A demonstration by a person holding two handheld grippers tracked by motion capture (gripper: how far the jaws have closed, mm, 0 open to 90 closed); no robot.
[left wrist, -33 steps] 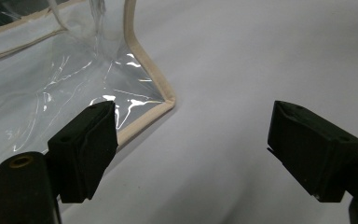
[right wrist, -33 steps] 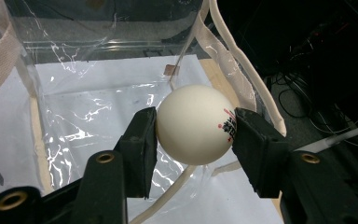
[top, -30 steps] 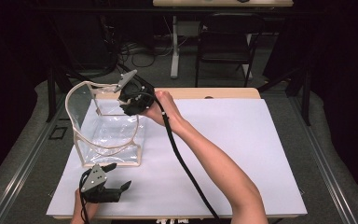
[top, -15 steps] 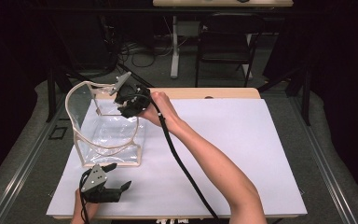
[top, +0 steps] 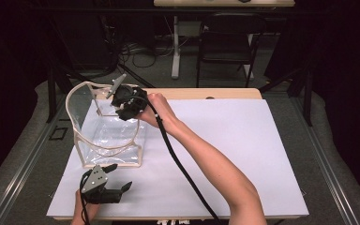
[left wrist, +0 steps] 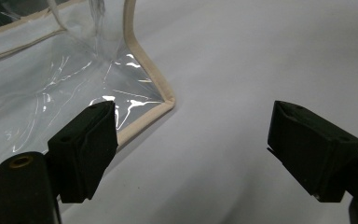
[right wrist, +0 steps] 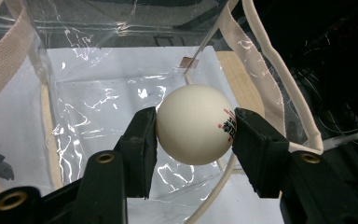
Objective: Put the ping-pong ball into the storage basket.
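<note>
A clear plastic bag with beige trim and handles stands open on the white table sheet at the left. My right gripper hovers over the bag's open top, and its jaws are shut on a white ball with red and black print. The bag's clear floor lies below the ball. My left gripper rests at the near left edge of the sheet, open with nothing between its jaws. One bottom corner of the bag sits just beyond its left pad.
A wooden table edge runs behind the sheet. A black chair and a desk leg stand on the floor beyond. The right gripper's black cable trails along the forearm toward the near edge.
The right gripper with the ball has shifted slightly toward the bag's opening. The left gripper has stayed where it was.
</note>
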